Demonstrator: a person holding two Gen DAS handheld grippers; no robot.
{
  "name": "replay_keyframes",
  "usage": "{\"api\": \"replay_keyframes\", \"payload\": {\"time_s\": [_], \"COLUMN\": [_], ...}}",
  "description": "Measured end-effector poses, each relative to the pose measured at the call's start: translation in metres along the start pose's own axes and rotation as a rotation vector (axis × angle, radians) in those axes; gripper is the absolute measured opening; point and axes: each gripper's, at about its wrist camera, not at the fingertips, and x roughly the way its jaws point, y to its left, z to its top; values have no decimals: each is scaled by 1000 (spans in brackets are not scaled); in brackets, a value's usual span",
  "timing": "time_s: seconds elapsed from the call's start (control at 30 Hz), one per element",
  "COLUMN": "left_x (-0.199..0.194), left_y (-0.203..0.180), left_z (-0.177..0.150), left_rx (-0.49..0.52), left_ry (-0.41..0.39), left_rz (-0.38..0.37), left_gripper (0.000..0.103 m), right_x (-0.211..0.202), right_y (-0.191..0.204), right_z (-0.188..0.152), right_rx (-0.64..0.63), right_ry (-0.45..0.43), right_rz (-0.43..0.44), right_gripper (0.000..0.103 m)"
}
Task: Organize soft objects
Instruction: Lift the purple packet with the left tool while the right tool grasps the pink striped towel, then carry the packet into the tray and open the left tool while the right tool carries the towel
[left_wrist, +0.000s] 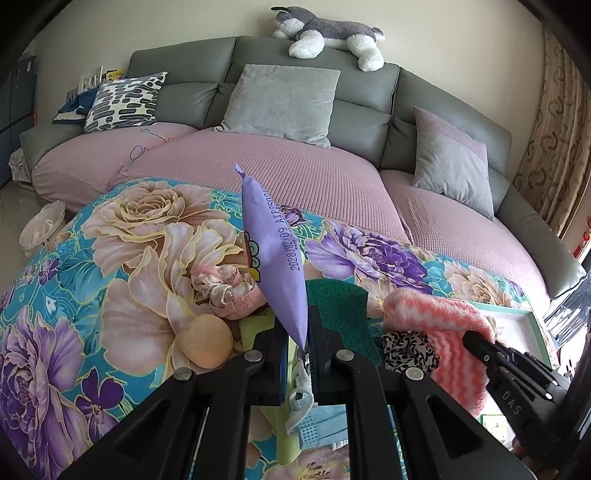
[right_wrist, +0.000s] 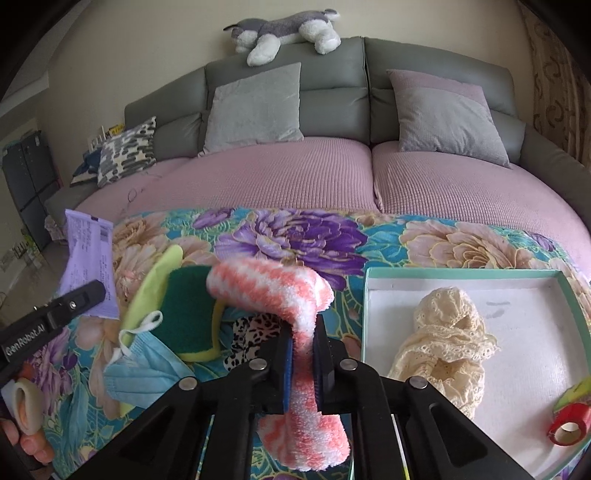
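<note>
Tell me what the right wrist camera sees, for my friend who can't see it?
The right tool pinches a fluffy pink-and-white sock above a flowery cloth. To its right, a green-edged tray holds a cream lace cloth; a grey sofa stands behind.

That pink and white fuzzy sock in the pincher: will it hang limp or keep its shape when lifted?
Probably limp: the pink and white sock already bends over above the right gripper and droops below it. It looks fluffy, so likely light. Its pile is squeezed thin between the pads, so slipping seems unlikely.

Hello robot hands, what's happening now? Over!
Left gripper shut on purple packet. Right gripper shut on pink fuzzy sock. Tray beside it, path clear.
</note>
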Motion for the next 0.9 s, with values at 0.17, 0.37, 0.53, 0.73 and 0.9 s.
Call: {"api": "replay_keyframes", "payload": {"time_s": [0.17, 0.37, 0.53, 0.73, 0.9], "left_x": [-8, -10, -12, -15, -12], "left_y": [-5, -17, -37, -76, -122], "left_z": [3, 6, 9, 16, 18], "left_rx": [13, 38, 83, 159, 235], "left_ry": [-26, -34, -35, -43, -38], "left_rz": [-8, -19, -36, -83, -171], "left_gripper": [9, 9, 9, 9, 9], "right_x": [-25, -48, -62, -82, -93], "right_y": [-8, -24, -50, -95, -138], "right_z": [10, 18, 20, 19, 12], "right_rx": [28, 61, 104, 185, 267], "right_ry": [-81, -142, -173, -218, -226], "right_rz": [-1, -26, -78, -183, -307], "right_gripper": [9, 9, 9, 9, 9]}}
